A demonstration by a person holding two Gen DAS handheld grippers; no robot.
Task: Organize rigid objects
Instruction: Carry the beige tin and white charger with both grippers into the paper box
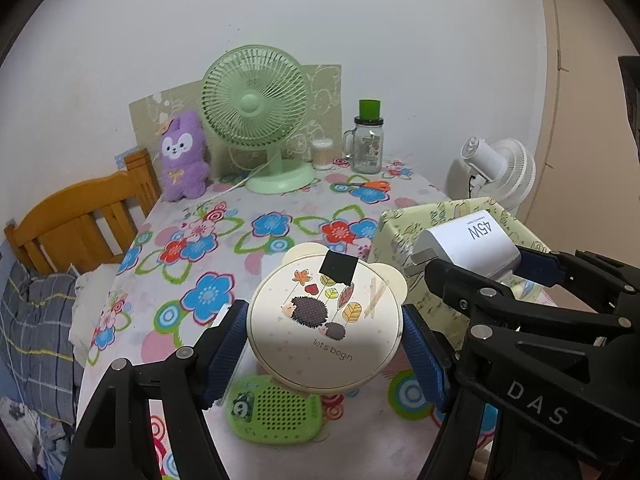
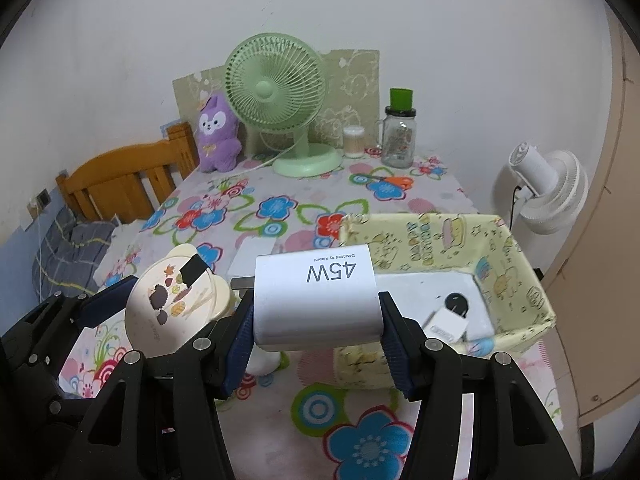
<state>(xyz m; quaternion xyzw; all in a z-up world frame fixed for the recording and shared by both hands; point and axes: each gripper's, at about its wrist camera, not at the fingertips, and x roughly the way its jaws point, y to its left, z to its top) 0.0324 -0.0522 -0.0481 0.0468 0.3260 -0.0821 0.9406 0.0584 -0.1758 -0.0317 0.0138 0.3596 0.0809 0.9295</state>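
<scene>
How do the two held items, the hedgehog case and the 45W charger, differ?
The hedgehog case is round, cream and printed; the 45W charger is a boxy white block. The left gripper holds the case, the right gripper the charger. Both are clamped clear of the table.

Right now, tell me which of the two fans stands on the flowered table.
The mint-green desk fan, beside the purple plush; the white fan stands off the table's right edge.

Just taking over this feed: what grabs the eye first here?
Both grippers are loaded: the left gripper clamps a round cream case with a hedgehog print, and the right gripper holds a white 45W charger. Right of them sits the yellow fabric bin; a green fan stands at the table's back.
</scene>
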